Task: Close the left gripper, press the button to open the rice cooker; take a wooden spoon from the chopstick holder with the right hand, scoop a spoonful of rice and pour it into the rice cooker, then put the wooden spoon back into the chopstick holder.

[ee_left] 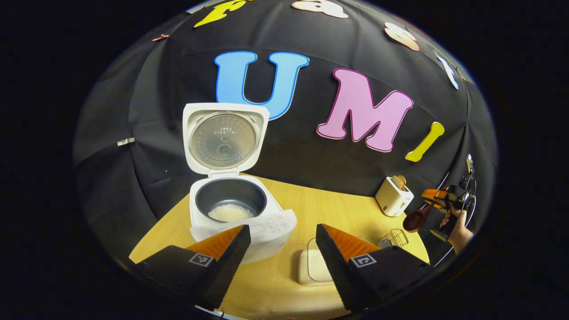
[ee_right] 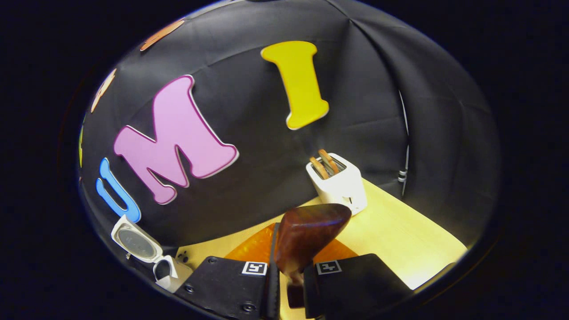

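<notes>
- Currently: desk carrying rice cooker at left, lid swung fully up, some rice already lying in the inner pot.
- Toaster at far right of desk, well apart from the cooker; flat rice container near the front edge; wire chopstick holder just beside it, toward the toaster.
- Left gripper open, gripping nothing, hovering level in front of the cooker, pointed at the booth wall.
- Right gripper closed on wooden spoon; both fingers clamping the handle, bowl sticking forward and up.
- In left gripper view: right gripper held in a hand off the desk's right edge, raised above the holder, spoon bowl aimed left and slightly down.
- Judged step: probably spoon on its way back to the holder.
- Risk: holder small and light, likely to tip or slide if spoon enters at a slant.
- Risk: handle clamped near its end, so spoon could pivot between the fingers and miss the opening.
- Risk: toaster near the right gripper's path, wide swing could clip it.
</notes>
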A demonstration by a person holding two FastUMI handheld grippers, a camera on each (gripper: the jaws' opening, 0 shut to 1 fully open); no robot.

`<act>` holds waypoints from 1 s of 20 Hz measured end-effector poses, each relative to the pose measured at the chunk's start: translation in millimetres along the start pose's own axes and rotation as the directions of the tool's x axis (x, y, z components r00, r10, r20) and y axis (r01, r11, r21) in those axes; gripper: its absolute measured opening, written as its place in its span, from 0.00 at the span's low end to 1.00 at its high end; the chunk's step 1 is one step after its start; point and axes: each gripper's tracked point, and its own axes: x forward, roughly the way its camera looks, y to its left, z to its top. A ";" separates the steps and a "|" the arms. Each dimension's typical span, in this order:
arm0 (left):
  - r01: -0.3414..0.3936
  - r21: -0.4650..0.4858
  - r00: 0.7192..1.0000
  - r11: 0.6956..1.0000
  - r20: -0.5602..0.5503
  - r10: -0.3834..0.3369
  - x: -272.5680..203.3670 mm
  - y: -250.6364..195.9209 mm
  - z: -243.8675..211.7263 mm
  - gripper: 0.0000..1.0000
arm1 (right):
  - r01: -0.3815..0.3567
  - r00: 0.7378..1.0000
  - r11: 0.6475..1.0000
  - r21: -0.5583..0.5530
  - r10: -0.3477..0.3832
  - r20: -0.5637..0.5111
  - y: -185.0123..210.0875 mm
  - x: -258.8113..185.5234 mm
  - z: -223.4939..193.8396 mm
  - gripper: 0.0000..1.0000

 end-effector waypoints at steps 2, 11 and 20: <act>-0.011 -0.073 1.000 0.997 -0.019 0.010 -0.4 -1.3 -5.7 0.96 | 0.022 0.999 1.000 0.001 -0.022 -0.026 -17.1 7.7 -16.2 0.25; -0.091 -0.128 0.995 0.988 -0.048 0.085 -14.3 10.9 -18.6 0.91 | 0.046 0.994 0.999 -0.008 -0.047 -0.097 -34.8 43.6 -63.6 0.25; -0.117 -0.102 0.993 0.988 -0.032 0.115 -20.7 -1.3 -19.9 0.96 | 0.046 0.979 0.998 -0.053 -0.056 -0.196 -49.1 46.7 -107.6 0.27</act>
